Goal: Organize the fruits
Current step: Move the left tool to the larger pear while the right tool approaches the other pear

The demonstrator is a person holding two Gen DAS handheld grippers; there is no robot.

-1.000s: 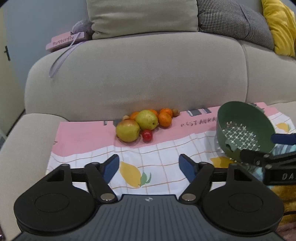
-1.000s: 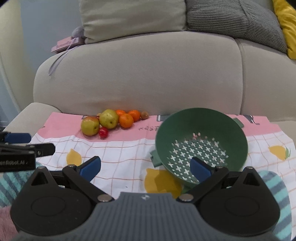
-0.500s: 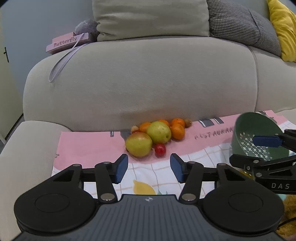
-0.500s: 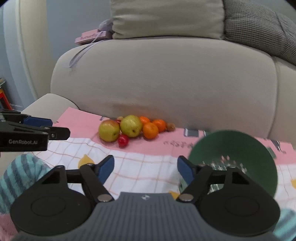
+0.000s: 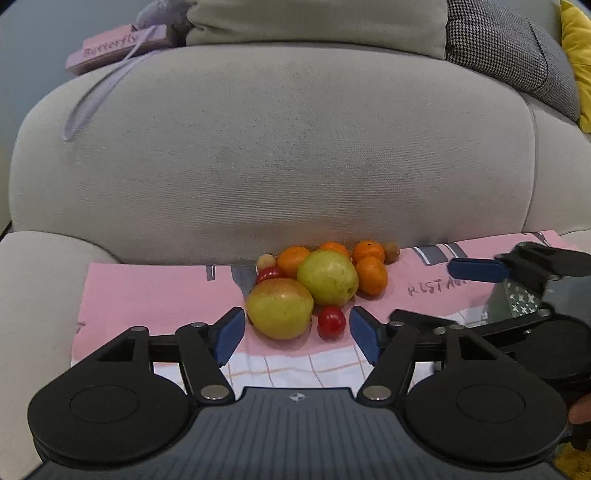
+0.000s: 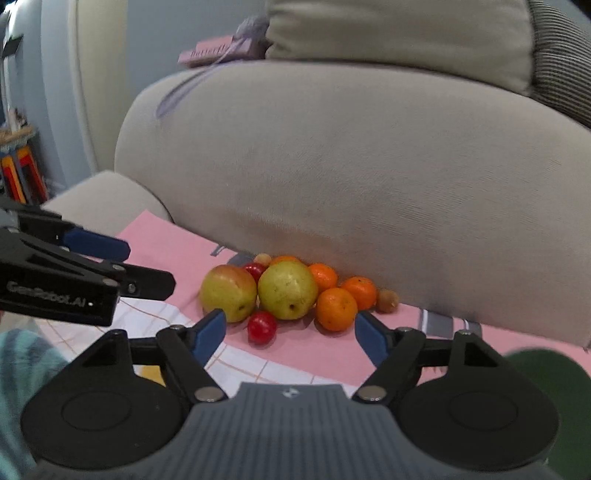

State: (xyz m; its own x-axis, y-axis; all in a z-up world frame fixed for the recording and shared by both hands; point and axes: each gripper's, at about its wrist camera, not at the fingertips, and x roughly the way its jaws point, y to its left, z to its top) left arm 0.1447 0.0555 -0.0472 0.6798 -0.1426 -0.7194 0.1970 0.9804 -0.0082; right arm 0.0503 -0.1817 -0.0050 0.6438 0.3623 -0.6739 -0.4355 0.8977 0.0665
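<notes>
A pile of fruit lies on a pink-edged cloth point(image 5: 155, 291) against the sofa back. It holds a yellow-red apple point(image 5: 279, 314) point(image 6: 229, 291), a green pear point(image 5: 327, 277) point(image 6: 288, 290), a small red tomato point(image 5: 331, 321) point(image 6: 261, 326) and several oranges point(image 5: 371, 275) point(image 6: 336, 308). My left gripper point(image 5: 297, 332) point(image 6: 147, 264) hovers just short of the apple and tomato, its jaws opening with nothing held. My right gripper point(image 6: 290, 334) point(image 5: 424, 291) faces the tomato and pear, its jaws also opening and empty. The green colander point(image 5: 517, 306) point(image 6: 546, 376) sits to the right, mostly hidden.
The beige sofa back point(image 5: 295, 147) rises right behind the fruit, with an armrest point(image 5: 33, 295) at the left. A pink box point(image 5: 114, 48) with a ribbon and cushions point(image 5: 314, 22) rest on top. A small brown fruit point(image 5: 391, 253) lies at the pile's right end.
Both grippers have come closer to the fruit pile, which looks larger now. The colander has slid toward the right edge of both views. Both jaws narrowed, then widened again.
</notes>
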